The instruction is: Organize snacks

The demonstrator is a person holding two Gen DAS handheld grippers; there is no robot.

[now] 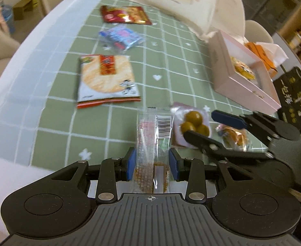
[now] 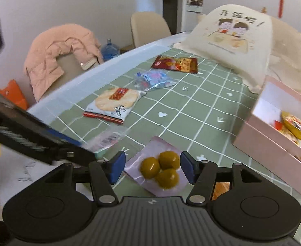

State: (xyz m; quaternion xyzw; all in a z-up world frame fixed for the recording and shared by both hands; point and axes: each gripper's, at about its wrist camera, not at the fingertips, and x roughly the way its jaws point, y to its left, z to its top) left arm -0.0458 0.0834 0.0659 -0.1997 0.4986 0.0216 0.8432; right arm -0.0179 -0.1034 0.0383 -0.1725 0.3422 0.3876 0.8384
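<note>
My left gripper is shut on a clear, barcoded snack packet, its blue pads against both long edges. The same packet appears blurred at left in the right wrist view, beside a left finger. A pale purple packet of three green olives lies on the green checked cloth. My right gripper is open, its pads on either side of the olive packet with gaps showing. In the left wrist view the right gripper hangs over the olive packet.
A pink open box holding yellow wrapped snacks stands at right. On the cloth lie a rice cracker packet, a blue packet, a red packet and a small brown wrapped snack. A cream drawstring bag sits behind.
</note>
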